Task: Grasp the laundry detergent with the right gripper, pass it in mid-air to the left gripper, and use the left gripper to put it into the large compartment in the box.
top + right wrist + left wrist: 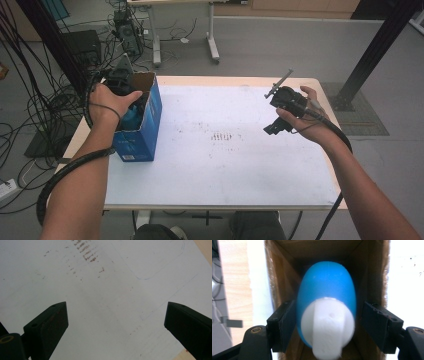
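Note:
A blue bottle (327, 285) with a white cap (328, 327) sits inside an open cardboard box (287, 255), slightly blurred. My left gripper (327, 320) reaches down into that box, with a jaw on each side of the bottle. A gap shows at the right pad (374, 325), so the pads are not pressing and the gripper is open. In the high view the box (142, 130), blue outside, stands at the table's left edge with the left hand (107, 102) over it. My right gripper (274, 128) hangs open and holds nothing above the white table top (105, 290).
The white table (225, 165) has faint smudges at its middle (222, 136). Cables (30, 110) crowd the floor to the left. A black frame post (372, 55) stands at the far right, and desk legs (212, 45) at the back.

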`<state>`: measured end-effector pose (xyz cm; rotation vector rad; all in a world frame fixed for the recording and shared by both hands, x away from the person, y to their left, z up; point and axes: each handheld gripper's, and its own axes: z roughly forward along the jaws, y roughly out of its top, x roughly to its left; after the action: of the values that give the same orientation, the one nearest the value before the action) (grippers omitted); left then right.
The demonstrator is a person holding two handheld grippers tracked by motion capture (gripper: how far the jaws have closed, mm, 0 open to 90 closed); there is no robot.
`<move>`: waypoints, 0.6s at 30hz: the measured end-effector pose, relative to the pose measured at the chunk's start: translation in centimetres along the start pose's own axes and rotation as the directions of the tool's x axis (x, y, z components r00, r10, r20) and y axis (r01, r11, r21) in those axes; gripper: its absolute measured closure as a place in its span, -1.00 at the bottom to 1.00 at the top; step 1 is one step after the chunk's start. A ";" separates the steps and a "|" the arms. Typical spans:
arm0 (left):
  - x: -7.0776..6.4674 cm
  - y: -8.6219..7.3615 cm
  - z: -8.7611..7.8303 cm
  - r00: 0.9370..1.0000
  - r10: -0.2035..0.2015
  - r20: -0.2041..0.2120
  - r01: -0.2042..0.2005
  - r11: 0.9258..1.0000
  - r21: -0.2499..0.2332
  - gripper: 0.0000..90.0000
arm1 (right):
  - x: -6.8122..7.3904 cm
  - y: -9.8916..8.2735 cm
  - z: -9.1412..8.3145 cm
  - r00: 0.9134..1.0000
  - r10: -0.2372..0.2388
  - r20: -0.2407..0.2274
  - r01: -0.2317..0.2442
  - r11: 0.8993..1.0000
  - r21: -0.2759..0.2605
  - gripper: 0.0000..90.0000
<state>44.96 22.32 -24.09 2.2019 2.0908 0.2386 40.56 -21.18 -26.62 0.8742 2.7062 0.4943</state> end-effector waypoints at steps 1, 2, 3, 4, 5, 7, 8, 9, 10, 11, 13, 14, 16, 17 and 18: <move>-0.1 0.0 -0.3 1.000 0.001 -0.001 -0.001 1.000 -0.002 -0.37 | 0.0 0.0 0.0 1.000 -0.001 0.000 0.001 1.000 0.000 -0.89; -0.1 0.0 -0.6 1.000 0.005 0.001 -0.005 1.000 -0.004 -0.38 | 0.0 0.1 0.0 1.000 0.000 0.000 0.000 1.000 0.000 -0.88; -0.1 -0.1 -0.8 1.000 0.005 -0.002 -0.005 1.000 -0.007 -0.39 | 0.0 0.1 -0.1 1.000 0.001 0.001 -0.001 1.000 0.000 -0.88; -0.1 -0.1 -1.1 1.000 0.008 -0.010 -0.008 1.000 -0.007 -0.39 | -0.1 0.1 -0.1 1.000 0.002 0.001 -0.002 1.000 -0.004 -0.89; -0.1 -0.2 -1.4 1.000 0.011 -0.013 -0.011 1.000 -0.009 -0.40 | -0.1 0.1 -0.1 1.000 0.004 0.001 -0.004 1.000 -0.003 -0.88; -0.1 -0.3 -2.0 1.000 0.013 -0.017 -0.013 1.000 -0.016 -0.41 | -0.2 0.0 -0.1 1.000 0.006 0.001 -0.006 1.000 -0.002 -0.88; -0.1 -0.3 -2.4 1.000 0.015 -0.016 -0.015 1.000 -0.021 -0.42 | -0.2 -0.1 -0.1 1.000 0.009 0.003 -0.009 1.000 -0.002 -0.88; -0.2 -0.4 -2.8 1.000 0.019 -0.011 -0.019 1.000 -0.024 -0.43 | -0.2 -0.1 -0.1 1.000 0.010 0.004 -0.010 1.000 -0.001 -0.88; -0.3 -0.4 -3.1 1.000 0.024 -0.001 -0.024 0.999 -0.027 -0.46 | -0.3 -0.2 -0.2 1.000 0.012 0.004 -0.012 1.000 -0.001 -0.88; -0.4 -0.5 -3.5 1.000 0.026 0.010 -0.026 0.999 -0.035 -0.48 | -0.3 -0.3 -0.2 1.000 0.012 0.005 -0.012 1.000 0.001 -0.88; -0.8 -0.5 -4.2 0.999 0.040 0.025 -0.039 0.998 -0.054 -0.53 | -0.3 -0.3 -0.3 1.000 0.015 0.008 -0.015 1.000 -0.002 -0.89; -1.1 -0.5 -4.5 0.998 0.046 0.031 -0.045 0.997 -0.059 -0.55 | -0.3 -0.3 -0.3 1.000 0.015 0.008 -0.015 1.000 -0.001 -0.89; -1.7 -0.4 -5.2 0.997 0.062 0.044 -0.059 0.995 -0.075 -0.59 | -0.3 -0.3 -0.3 1.000 0.014 0.005 -0.014 1.000 0.002 -0.88; -2.1 -0.4 -5.4 0.996 0.071 0.045 -0.068 0.994 -0.082 -0.61 | -0.3 -0.3 -0.4 1.000 0.009 0.005 -0.009 1.000 0.003 -0.88; -2.5 -0.3 -5.7 0.996 0.078 0.048 -0.074 0.993 -0.088 -0.64 | -0.2 -0.3 -0.5 1.000 0.009 0.007 -0.009 1.000 0.005 -0.88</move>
<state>43.51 19.58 -18.71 2.2157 1.9353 0.2704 40.46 -21.63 -26.28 0.8877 2.6993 0.4858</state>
